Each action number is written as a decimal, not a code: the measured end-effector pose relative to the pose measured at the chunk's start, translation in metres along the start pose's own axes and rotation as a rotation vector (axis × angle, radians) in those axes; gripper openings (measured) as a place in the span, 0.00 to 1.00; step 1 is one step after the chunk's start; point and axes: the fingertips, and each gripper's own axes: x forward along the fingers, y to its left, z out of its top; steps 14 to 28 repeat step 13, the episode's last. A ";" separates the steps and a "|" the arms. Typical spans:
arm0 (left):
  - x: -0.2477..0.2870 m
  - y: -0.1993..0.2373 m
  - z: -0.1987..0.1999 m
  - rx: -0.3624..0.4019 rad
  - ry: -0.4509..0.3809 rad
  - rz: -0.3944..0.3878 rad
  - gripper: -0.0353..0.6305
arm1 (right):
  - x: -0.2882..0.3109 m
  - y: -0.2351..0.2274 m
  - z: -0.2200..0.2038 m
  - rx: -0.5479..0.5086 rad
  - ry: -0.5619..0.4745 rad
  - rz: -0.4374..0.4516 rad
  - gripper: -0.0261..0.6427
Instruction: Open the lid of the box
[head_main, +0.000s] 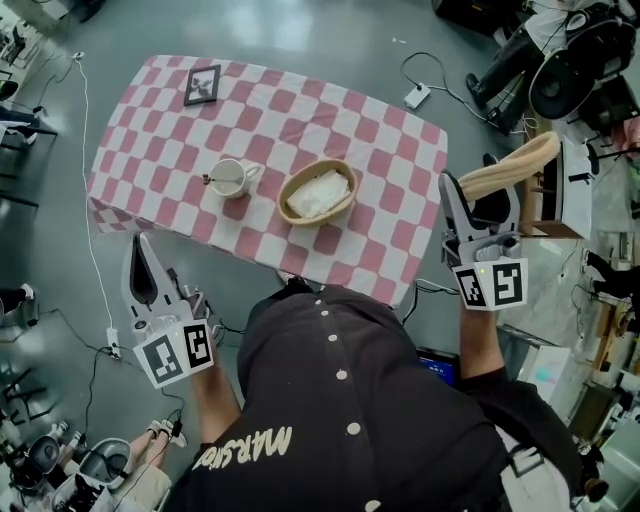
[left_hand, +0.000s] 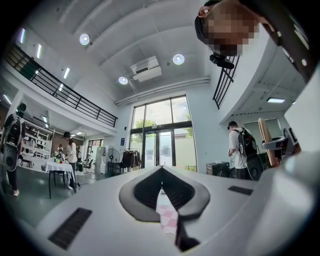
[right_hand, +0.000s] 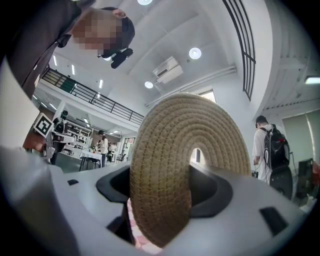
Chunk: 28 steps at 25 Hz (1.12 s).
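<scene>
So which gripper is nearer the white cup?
Left. The left gripper is off the table edge near the cup; the right gripper, gripping the woven lid, is beyond the basket.

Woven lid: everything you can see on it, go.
The woven lid is a round tan disc of coiled, straw-like fibre, its coils ringing out from the middle. It is off the basket, which stands open on the checked table. The right gripper grips it near its rim and holds it in the air beyond the table's right side, turned on edge and slanted. Nothing else touches it.
</scene>
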 end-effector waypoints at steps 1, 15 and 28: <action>0.000 0.000 0.000 -0.001 -0.001 0.001 0.07 | 0.001 0.001 0.001 -0.003 0.000 0.003 0.50; -0.004 0.003 -0.005 -0.006 -0.004 0.001 0.07 | 0.004 0.009 -0.003 0.002 -0.001 0.020 0.50; -0.004 0.003 -0.005 -0.006 -0.004 0.001 0.07 | 0.004 0.009 -0.003 0.002 -0.001 0.020 0.50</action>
